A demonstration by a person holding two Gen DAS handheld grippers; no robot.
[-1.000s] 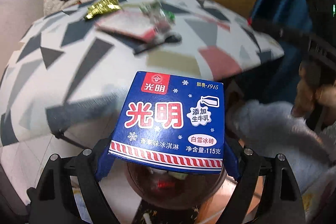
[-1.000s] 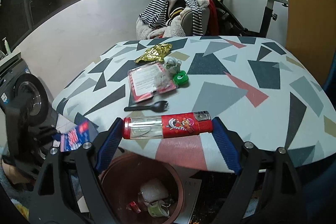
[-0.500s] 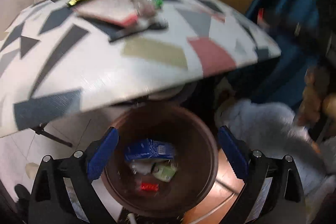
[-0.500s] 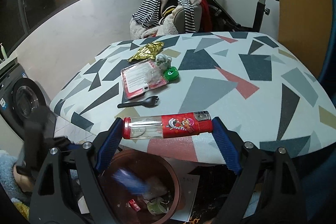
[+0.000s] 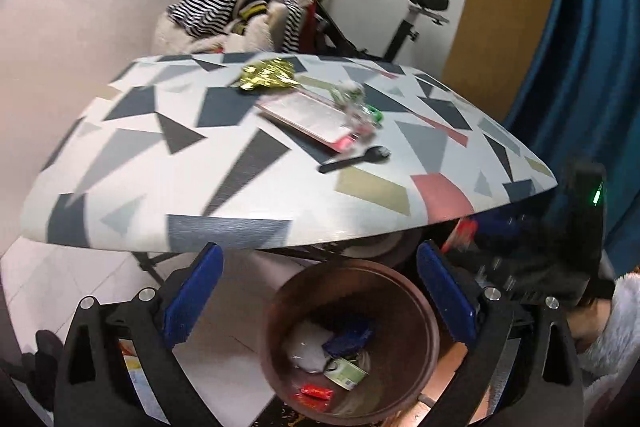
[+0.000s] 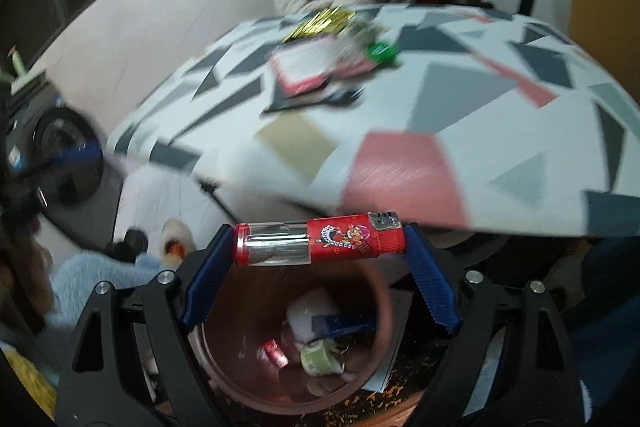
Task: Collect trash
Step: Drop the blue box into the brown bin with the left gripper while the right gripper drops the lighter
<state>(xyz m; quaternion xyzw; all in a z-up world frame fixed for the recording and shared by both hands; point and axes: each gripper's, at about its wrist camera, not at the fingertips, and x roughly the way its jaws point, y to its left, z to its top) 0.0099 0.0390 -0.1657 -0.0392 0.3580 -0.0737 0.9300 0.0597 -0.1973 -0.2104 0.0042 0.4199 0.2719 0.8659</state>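
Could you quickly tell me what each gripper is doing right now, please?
Left gripper: open, holding nothing, above the bin.
Right gripper: shut on the lighter.

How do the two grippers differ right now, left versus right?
The left gripper is open and holds nothing; the right gripper is shut on the lighter, pinched end to end between its fingers. The left sits a little left of the bin, while the right holds the lighter over the bin. Both have blue pads and point toward the table.
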